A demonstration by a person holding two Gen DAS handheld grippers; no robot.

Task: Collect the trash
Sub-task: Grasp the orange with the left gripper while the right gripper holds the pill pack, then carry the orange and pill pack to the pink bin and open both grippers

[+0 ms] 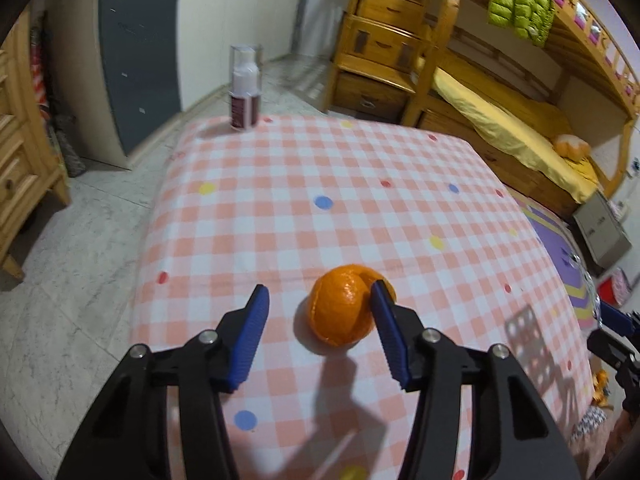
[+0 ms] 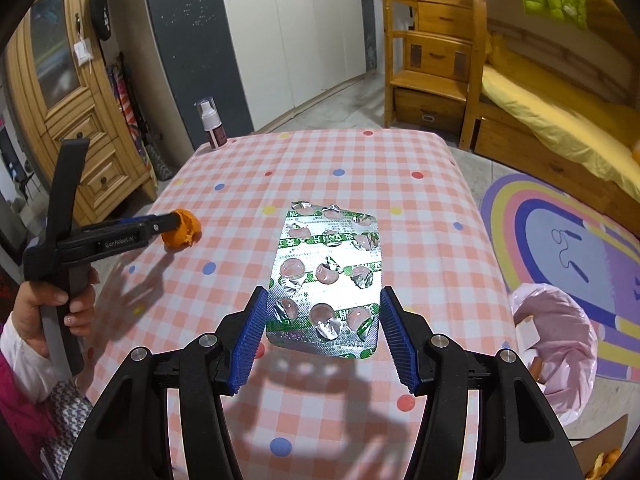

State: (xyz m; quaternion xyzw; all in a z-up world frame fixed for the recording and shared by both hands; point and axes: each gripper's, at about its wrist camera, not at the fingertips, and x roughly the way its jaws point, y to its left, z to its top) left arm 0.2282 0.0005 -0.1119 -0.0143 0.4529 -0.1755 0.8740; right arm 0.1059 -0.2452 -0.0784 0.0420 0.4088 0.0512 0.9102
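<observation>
Sitting between the left tongs point(image 1: 320, 300), orange peel point(image 1: 342, 306) touches right finger.

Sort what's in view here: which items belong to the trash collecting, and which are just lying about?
Part of the job:
- orange peel, between the left gripper pads
- empty blister pack, held in the right gripper
- pink trash bag beside the table

Just lying about:
- spray bottle at the table's far corner
- green puffer jacket on the bunk bed
- rainbow rug
</observation>
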